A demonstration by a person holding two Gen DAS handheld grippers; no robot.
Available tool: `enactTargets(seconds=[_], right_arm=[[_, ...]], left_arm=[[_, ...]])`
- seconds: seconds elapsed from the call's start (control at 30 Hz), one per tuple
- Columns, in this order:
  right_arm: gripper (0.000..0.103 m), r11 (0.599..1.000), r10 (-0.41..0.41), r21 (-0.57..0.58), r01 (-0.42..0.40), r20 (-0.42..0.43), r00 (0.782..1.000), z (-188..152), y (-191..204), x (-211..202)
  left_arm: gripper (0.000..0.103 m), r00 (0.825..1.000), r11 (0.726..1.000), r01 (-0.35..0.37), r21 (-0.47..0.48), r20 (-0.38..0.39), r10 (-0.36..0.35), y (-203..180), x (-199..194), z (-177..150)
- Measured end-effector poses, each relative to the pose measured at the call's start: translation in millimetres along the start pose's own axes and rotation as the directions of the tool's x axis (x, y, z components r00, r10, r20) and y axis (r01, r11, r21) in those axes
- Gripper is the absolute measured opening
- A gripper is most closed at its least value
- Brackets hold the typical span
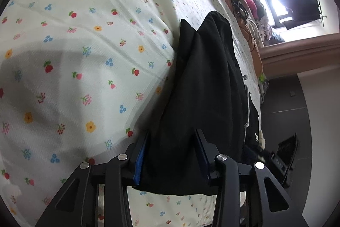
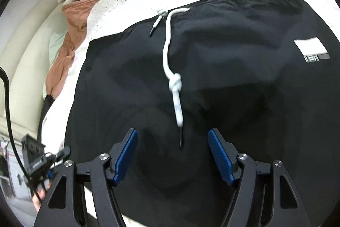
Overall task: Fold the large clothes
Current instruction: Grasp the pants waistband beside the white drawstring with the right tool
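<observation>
The black trousers (image 2: pixel 212 78) lie on my flowery bedsheet (image 1: pixel 85 35), white drawstring (image 2: pixel 170 52) on top. My left claw (image 1: pixel 172 154) pinches their cloth. My right claw (image 2: pixel 173 154) hangs wide, holding nothing.

Our left claw (image 1: pixel 173 154) points steeply downward, its two black fingers (image 1: pixel 141 159) set fairly close together with dark cloth filling the gap between the blue pads; whether the pads actually press on that cloth we cannot tell. Our right claw (image 2: pixel 172 154) also tilts downward, its jaws standing wide apart, the blue pads (image 2: pixel 125 154) clear of anything and nothing gripped between them. At the lower left of the right claw's view, part of our hand (image 2: pixel 39 199) shows, blurred.
</observation>
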State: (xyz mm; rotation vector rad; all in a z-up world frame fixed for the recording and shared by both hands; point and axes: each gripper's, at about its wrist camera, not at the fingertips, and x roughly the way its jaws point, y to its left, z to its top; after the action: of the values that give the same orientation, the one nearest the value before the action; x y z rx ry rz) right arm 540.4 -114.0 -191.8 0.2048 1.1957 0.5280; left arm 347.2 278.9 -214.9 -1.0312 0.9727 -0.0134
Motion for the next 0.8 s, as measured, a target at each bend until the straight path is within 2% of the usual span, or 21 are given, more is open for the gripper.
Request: enactTargets(seconds=[0.1, 0.3, 0.37, 0.47, 0.63, 0.8], right_arm=[[0.065, 1.000, -0.027, -0.003, 0.027, 0.002, 1.000, 18.4, 1.8, 8.9], [0.050, 0.998, -0.060, 0.013, 0.060, 0.001, 0.998, 51.2, -1.0, 27.4], [0.037, 0.998, -0.068, 0.008, 0.068, -0.003, 0.998, 63.6, -1.5, 34.5], [0.024, 0.996, -0.083, 0.023, 0.083, -0.019, 0.996, 83.7, -5.9, 44.9], [0.021, 0.995, -0.082, 0.050, 0.084, -0.031, 0.996, 108.4, -9.9, 55.7], [0.020, 0.990, -0.135, 0.023, 0.136, -0.042, 0.990, 115.0, 2.2, 59.8]], left_arm=[[0.043, 1.000, 1.000, -0.003, 0.004, 0.003, 0.003, 0.0, 0.9, 0.1], [0.040, 1.000, 1.000, 0.008, -0.008, 0.019, -0.008, 2.8, 6.7, -1.2], [0.037, 1.000, 1.000, 0.003, -0.004, 0.014, -0.003, 1.4, 11.6, 1.6], [0.035, 1.000, 1.000, 0.011, -0.029, 0.009, -0.011, 2.3, 13.7, 4.5], [0.034, 1.000, 0.999, 0.020, -0.041, 0.014, -0.019, 4.4, 10.8, 2.4], [0.034, 1.000, 0.998, 0.015, -0.066, 0.015, -0.014, 4.2, 9.4, 0.2]])
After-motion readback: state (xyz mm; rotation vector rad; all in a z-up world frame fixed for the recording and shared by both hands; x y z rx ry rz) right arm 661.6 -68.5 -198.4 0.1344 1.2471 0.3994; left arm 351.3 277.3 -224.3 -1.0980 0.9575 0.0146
